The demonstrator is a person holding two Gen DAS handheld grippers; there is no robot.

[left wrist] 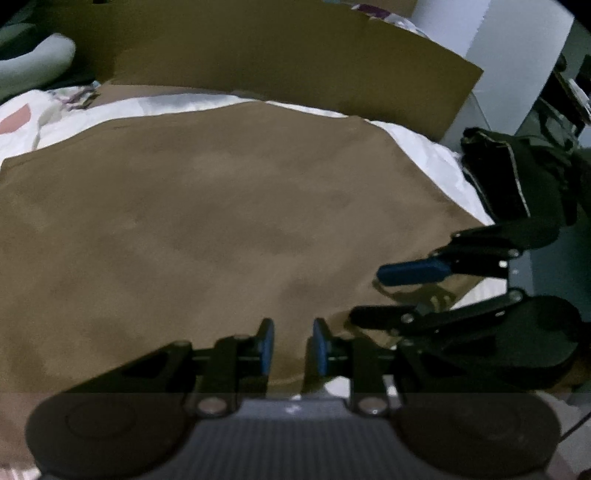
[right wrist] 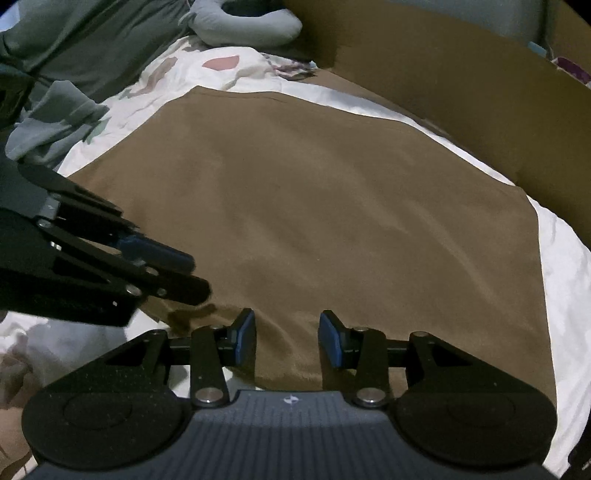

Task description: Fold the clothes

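Note:
A brown garment point(left wrist: 221, 221) point(right wrist: 332, 203) lies spread flat on a white bedsheet point(left wrist: 424, 155) point(right wrist: 565, 277). Both grippers hover side by side at its near edge, pointing down at it. My left gripper point(left wrist: 293, 347) has its blue pads a narrow gap apart, with brown cloth showing between them and no visible pinch. In the right wrist view the left gripper point(right wrist: 195, 275) comes in from the left, just above the cloth. My right gripper point(right wrist: 288, 341) stands wider open over the hem. In the left wrist view the right gripper point(left wrist: 369, 295) enters from the right, with the cloth's corner under it.
A tall cardboard sheet point(left wrist: 295, 55) point(right wrist: 480, 92) stands along the far side of the bed. Grey clothes point(right wrist: 55, 122) and a grey pillow point(right wrist: 251, 26) lie at the far left. A dark bag point(left wrist: 517, 177) sits off the bed's right edge.

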